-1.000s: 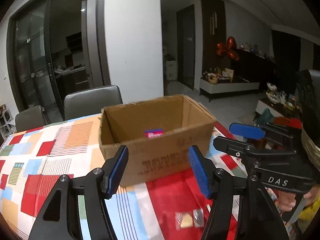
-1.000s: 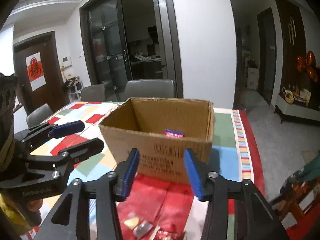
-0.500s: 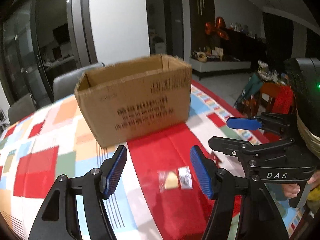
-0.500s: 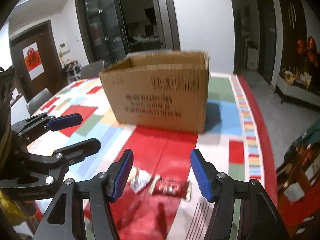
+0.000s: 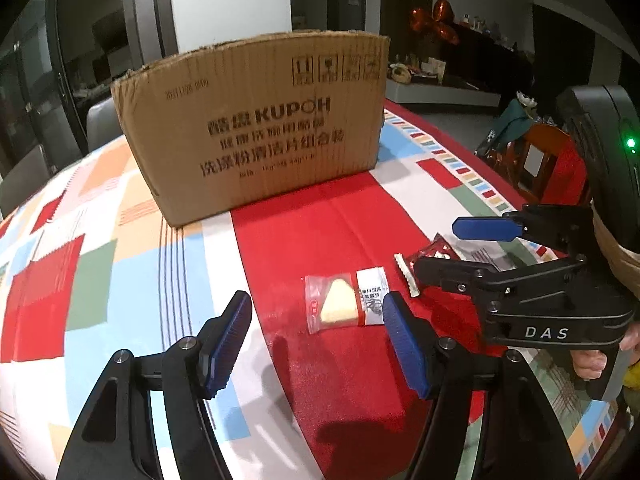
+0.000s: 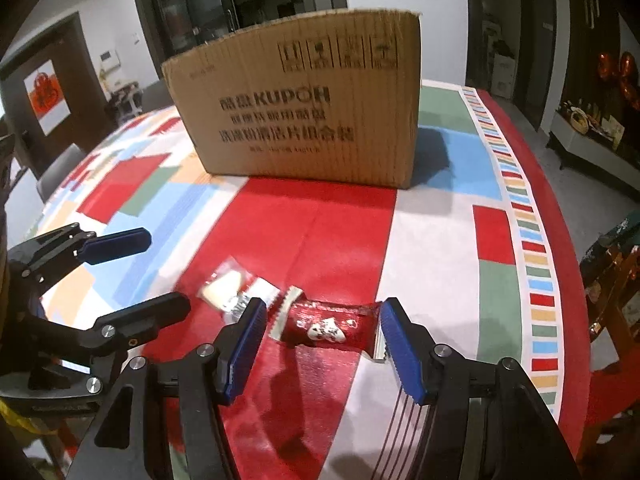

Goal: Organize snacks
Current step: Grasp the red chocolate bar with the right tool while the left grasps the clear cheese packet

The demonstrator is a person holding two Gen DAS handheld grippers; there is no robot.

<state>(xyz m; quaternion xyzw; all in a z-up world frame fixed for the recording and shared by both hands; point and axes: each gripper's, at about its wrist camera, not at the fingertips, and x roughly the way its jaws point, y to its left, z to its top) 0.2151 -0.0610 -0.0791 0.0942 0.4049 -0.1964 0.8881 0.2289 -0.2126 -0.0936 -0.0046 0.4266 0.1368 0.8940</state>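
Observation:
A clear packet with a yellow triangular snack [image 5: 344, 304] lies on the red part of the tablecloth; it also shows in the right wrist view [image 6: 234, 286]. A red wrapped snack [image 6: 328, 324] lies right of it, partly hidden in the left wrist view [image 5: 430, 254]. My left gripper [image 5: 316, 344] is open and empty, low over the table, with the clear packet just ahead between its fingers. My right gripper [image 6: 324, 348] is open and empty, its fingers on either side of the red snack. The brown cardboard box [image 5: 260, 128] stands behind; its inside is hidden.
The table has a colourful patchwork cloth [image 6: 500, 232]. Grey chairs [image 5: 102, 120] stand behind the table. The table's right edge [image 6: 560, 216] drops to the floor. Each gripper shows in the other's view, the right one [image 5: 520, 264] and the left one [image 6: 100, 280].
Both grippers have dropped lower and closer to the table. The box now looms higher and hides its inside. The two snack packets now lie between the open fingers.

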